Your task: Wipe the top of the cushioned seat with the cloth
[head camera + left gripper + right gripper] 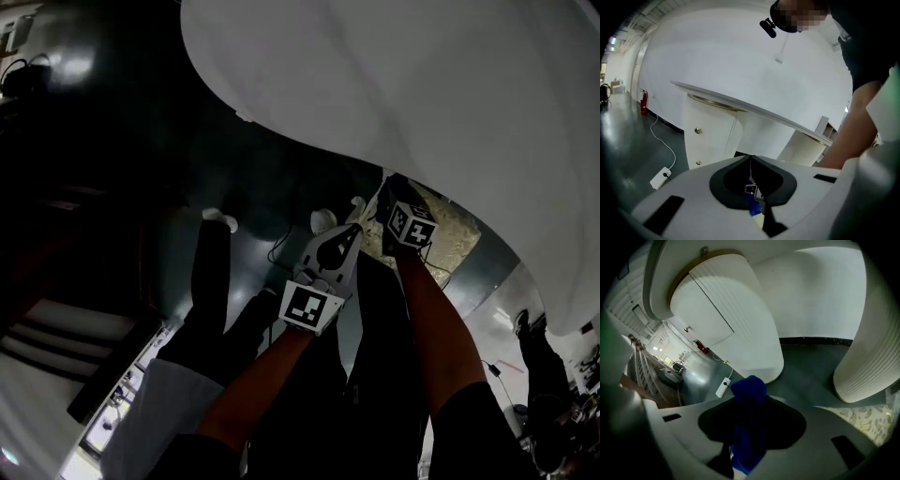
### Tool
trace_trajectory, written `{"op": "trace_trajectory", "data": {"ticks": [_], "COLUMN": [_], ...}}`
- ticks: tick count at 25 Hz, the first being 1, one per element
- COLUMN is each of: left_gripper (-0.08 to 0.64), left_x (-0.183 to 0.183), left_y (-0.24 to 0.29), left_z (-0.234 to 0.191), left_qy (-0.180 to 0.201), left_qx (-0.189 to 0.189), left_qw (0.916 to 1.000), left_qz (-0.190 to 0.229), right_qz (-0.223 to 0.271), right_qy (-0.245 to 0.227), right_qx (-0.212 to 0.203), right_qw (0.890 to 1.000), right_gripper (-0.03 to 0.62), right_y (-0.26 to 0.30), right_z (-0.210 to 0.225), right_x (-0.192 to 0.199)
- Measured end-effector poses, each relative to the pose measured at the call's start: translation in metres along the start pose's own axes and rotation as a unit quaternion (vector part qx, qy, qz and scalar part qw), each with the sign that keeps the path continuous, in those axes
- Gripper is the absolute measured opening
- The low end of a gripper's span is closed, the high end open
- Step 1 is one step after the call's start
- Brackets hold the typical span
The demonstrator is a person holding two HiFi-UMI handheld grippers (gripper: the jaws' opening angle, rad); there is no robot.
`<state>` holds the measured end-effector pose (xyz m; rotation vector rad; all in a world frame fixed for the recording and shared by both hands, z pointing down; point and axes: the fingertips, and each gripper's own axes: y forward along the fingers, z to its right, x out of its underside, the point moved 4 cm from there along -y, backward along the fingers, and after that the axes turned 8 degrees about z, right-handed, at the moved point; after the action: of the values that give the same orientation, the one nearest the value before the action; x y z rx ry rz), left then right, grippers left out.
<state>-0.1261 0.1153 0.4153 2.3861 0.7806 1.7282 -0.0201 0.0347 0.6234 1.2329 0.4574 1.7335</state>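
Wiping is judged not to have begun. The blue cloth [747,423] is held clenched in the right gripper [749,397]: in the right gripper view it is seen bunched between the 2 jaws, rising past their tips and hanging down toward the camera. No part of it is pressed against any surface.

The left gripper [751,160] is seen with its jaws brought together and nothing clearly held. A small blue scrap shows low behind them, but it cannot be told what it is.

In the head view both grippers are carried low in front of the person, above the dark floor [253,248] and below the edge of a large white table [422,84]. They are near each other but apart.

No cushioned seat can be identified with certainty in any of the 3 views. A pale patterned surface [455,239] is seen just beyond the right gripper, partly under the table edge. It may be the seat top, but this cannot be confirmed. A white power strip [723,387] lies on the floor beside a ribbed white pedestal [740,324].

1 step seems done: the cloth is in hand. Still to be done, by this judgement: the seat must be reached, the cloth laid on its top, and the whole top wiped.
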Motion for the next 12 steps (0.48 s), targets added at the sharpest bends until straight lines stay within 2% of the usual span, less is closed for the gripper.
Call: {"op": "trace_trajectory", "data": {"ticks": [7, 12], "left_gripper": [0.02, 0.02], "left_x": [0.009, 0.017], "left_y": [-0.001, 0.0], "left_z": [0.004, 0.014], "left_qy": [-0.002, 0.001], "left_qx": [0.014, 0.032], "left_qw": [0.9998, 0.9992], "left_qz": [-0.016, -0.023], "right_qz": [-0.046, -0.049], "right_qy": [-0.021, -0.032], "right_qx": [0.018, 0.034], "right_qw": [0.999, 0.998], "right_gripper": [0.158, 0.158], "right_y": [0.02, 0.018], "right_z": [0.02, 0.025], "right_x": [0.015, 0.015]}}
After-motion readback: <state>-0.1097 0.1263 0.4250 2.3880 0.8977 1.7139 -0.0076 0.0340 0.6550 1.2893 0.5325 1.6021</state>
